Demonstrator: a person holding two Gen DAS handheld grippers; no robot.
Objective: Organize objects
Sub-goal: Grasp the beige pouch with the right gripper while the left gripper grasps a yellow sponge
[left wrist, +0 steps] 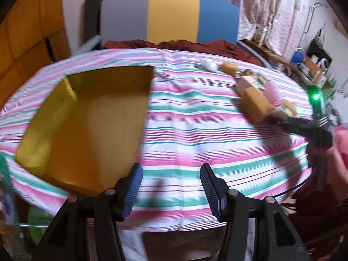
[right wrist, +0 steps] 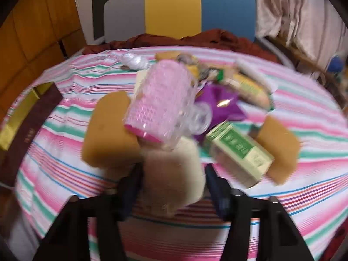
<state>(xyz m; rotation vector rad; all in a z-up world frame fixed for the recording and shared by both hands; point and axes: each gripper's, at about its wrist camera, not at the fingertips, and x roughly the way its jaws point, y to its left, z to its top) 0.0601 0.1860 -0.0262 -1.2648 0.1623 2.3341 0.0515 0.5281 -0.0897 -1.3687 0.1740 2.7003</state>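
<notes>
In the right wrist view a pale beige sponge (right wrist: pixel 174 174) fills the gap between my right gripper's (right wrist: pixel 173 184) fingers, and both pads seem to touch its sides, though the picture is blurred. Behind it lies a pile: a pink cup in bubble wrap (right wrist: pixel 161 100), two orange sponges (right wrist: pixel 108 130) (right wrist: pixel 280 148), a green-and-cream carton (right wrist: pixel 239 152) and a purple wrapper (right wrist: pixel 219 102). In the left wrist view my left gripper (left wrist: pixel 171 189) hangs open and empty over the striped cloth (left wrist: pixel 195 141), right of an empty yellow box (left wrist: pixel 87 119). The right gripper (left wrist: pixel 280 119) shows at the pile, far right.
A dark maroon lid (right wrist: pixel 32 130) lies by the yellow box's edge (right wrist: pixel 19 117) at the left. A grey, yellow and blue chair back (left wrist: pixel 169 15) stands behind the table with a rust-red cloth (left wrist: pixel 195 44). Cluttered shelves (left wrist: pixel 313 65) are at the far right.
</notes>
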